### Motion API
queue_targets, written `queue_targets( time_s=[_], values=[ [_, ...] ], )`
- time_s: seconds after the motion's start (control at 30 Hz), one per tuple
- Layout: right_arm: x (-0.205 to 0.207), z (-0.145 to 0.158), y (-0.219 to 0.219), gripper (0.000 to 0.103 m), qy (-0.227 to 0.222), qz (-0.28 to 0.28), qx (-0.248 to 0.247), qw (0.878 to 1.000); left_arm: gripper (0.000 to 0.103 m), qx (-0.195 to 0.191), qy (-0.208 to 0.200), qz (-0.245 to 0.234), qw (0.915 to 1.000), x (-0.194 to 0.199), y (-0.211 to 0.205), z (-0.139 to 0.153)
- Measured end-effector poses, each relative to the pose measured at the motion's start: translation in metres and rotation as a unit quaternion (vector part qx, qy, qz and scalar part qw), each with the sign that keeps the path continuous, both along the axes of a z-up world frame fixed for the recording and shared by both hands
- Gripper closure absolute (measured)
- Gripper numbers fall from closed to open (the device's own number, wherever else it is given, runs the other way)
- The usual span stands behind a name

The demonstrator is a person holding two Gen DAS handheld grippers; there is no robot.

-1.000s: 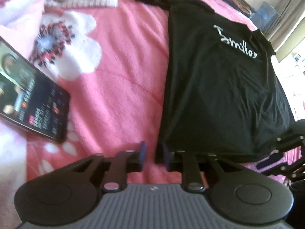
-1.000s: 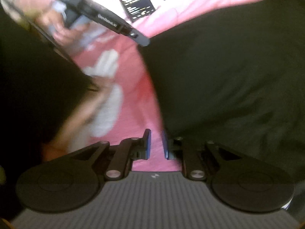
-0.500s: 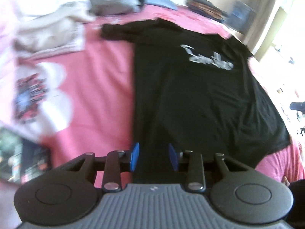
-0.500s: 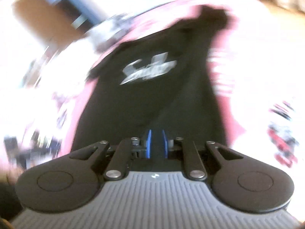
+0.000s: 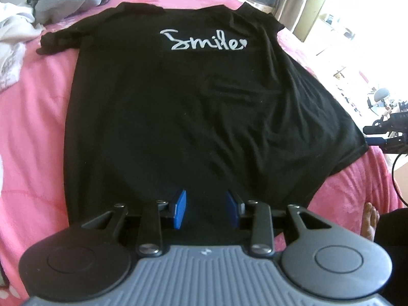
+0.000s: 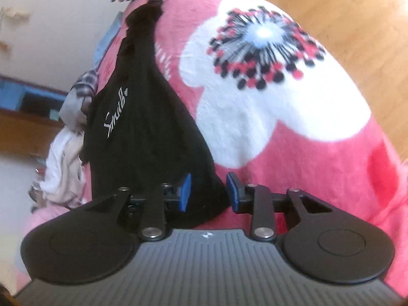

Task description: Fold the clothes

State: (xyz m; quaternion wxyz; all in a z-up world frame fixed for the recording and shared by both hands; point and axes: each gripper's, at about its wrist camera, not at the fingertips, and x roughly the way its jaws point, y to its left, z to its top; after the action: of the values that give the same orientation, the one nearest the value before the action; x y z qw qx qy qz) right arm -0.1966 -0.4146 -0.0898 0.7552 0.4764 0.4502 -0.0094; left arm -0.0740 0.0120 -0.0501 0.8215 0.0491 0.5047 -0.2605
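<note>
Black tee point(image 5: 193, 117) lay flat, print side up w/ "Smile" lettering point(image 5: 204, 42) toward the far end, on the pink flowered blanket point(image 5: 38, 117). One sleeve stuck out at far left; right side of the body was rippled.

Step in hand, as I read it: getting both grippers onto the near hem for the first fold. To do it well: come in low at the hem corners, pinch both layers together, lift evenly w/ both hands so the fabric doesn't skew, and smooth those right-side wrinkles before creasing. Grabbing only the top layer would open the shirt instead of folding it.

Left gripper point(image 5: 206, 210): jaws partly apart, had just been opening, nothing pinched; it sat over the middle of the near hem, tee stretching away ahead of it. Contact w/ cloth – couldn't tell.

Right gripper point(image 6: 209, 193): jaws also partly apart, just been opening; the tee's near right corner lay in the gap btwn the blue pads point(image 6: 185, 191) but they weren't pressing on it. Rest of the tee ran off up-left from it, blanket's white flower point(image 6: 267, 97) to its right
</note>
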Motion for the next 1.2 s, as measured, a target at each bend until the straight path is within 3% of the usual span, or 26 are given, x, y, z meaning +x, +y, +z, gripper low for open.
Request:
queue_targets(
  time_s=[0.33, 0.37, 0.4, 0.43, 0.67, 0.93, 1.07, 1.2],
  values=[
    [-0.013, -0.020, 0.001, 0.072, -0.027, -0.021, 0.044, 0.998, 0.067, 0.008, 0.013, 0.013, 0.9998, -0.001, 0.010, -0.007],
    [-0.013, -0.019, 0.004, 0.075, -0.029, -0.015, 0.040, 0.999, 0.067, 0.010, 0.013, 0.012, 0.9998, -0.001, 0.010, -0.007],
    [-0.013, -0.016, 0.006, 0.096, -0.034, -0.010, 0.034, 0.999, 0.067, 0.012, 0.012, 0.010, 0.9998, -0.001, 0.010, -0.007],
    [-0.014, -0.011, 0.007, 0.100, -0.040, -0.004, 0.027, 0.999, 0.067, 0.014, 0.012, 0.009, 0.9998, -0.002, 0.010, -0.007],
    [-0.022, 0.026, 0.002, 0.100, -0.064, -0.018, 0.022, 0.998, 0.067, 0.021, 0.014, 0.007, 0.9997, 0.000, 0.010, -0.006],
    [-0.020, 0.021, 0.004, 0.100, -0.003, -0.014, -0.023, 1.000, 0.067, 0.034, 0.009, -0.002, 0.9994, -0.003, 0.009, -0.005],
    [-0.016, 0.012, 0.011, 0.100, 0.032, 0.008, -0.090, 0.995, 0.067, 0.041, 0.004, -0.005, 0.9991, -0.007, 0.009, -0.006],
    [-0.016, 0.019, 0.015, 0.097, 0.029, 0.019, -0.139, 0.990, 0.067, 0.055, -0.006, -0.014, 0.9983, -0.012, 0.007, -0.005]
  ],
)
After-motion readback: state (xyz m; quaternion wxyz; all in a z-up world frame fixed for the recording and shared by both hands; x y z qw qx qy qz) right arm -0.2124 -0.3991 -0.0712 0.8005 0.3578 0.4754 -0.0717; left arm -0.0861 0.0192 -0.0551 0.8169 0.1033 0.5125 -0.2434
